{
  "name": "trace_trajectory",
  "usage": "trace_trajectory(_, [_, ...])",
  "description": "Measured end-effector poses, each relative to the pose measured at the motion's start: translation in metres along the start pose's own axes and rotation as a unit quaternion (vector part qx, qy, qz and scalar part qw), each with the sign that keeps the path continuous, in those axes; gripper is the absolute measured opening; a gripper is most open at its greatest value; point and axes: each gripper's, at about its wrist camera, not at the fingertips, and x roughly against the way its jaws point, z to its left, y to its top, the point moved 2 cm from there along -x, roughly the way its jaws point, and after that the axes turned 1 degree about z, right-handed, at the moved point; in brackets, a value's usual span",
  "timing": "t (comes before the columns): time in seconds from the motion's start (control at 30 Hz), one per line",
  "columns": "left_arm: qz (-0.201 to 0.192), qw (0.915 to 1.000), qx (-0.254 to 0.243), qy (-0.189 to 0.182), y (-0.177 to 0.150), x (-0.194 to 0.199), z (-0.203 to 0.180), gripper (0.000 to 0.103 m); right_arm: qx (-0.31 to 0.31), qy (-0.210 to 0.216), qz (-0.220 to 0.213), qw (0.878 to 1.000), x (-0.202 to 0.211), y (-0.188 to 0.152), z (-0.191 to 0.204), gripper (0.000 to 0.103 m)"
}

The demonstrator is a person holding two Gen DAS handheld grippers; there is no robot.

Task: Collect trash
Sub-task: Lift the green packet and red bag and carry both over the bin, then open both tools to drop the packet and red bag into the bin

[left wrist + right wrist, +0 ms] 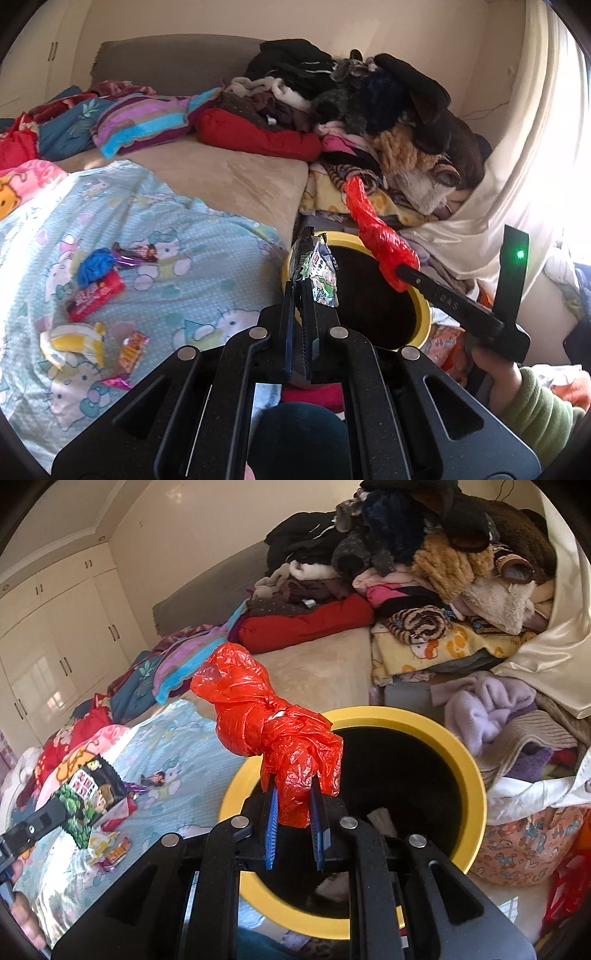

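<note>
Right wrist: red bag [273, 734] between jaws

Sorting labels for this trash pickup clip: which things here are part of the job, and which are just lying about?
Job:
- red plastic bag
- snack wrapper
- yellow bin
- wrappers on the sheet

Lying about:
- clothes pile
- red cushion
- striped pillow

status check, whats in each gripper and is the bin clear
Left gripper shut on snack wrapper, at the rim of yellow bin. Right gripper shut on red plastic bag, over the bin mouth. Nothing blocking the opening.
</note>
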Motion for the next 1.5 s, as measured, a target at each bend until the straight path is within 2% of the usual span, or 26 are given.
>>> trace_trajectory(0.63, [0.032, 0.999, -0.022, -0.02, -0.01, -0.039, -0.037, 0.001, -0.035, -0.04, 0.007, 0.999, -0.006, -0.003, -0.044, 0.015])
trace_trajectory(1.1, [0.059, 0.9976, -0.034, -0.012, -0.01, -0.075, -0.048, 0.001, -0.053, -0.053, 0.017, 0.997, -0.013, -0.006, -0.062, 0.015])
trace_trajectory(1.4, [0.075, 0.9965, -0.035, -0.012, 0.001, -0.108, -0.057, 0.001, -0.064, -0.058, 0.018, 0.996, -0.013, -0.006, -0.071, 0.017])
trace_trajectory(1.43, [0.078, 0.9963, -0.033, -0.013, 0.002, -0.112, -0.057, 0.004, -0.066, -0.057, 0.018, 0.996, -0.013, -0.006, -0.072, 0.017])
trace_trajectory(1.5, [0.081, 0.9962, -0.029, -0.012, 0.005, -0.117, -0.055, 0.02, -0.071, -0.058, 0.019, 0.996, -0.014, -0.006, -0.074, 0.021])
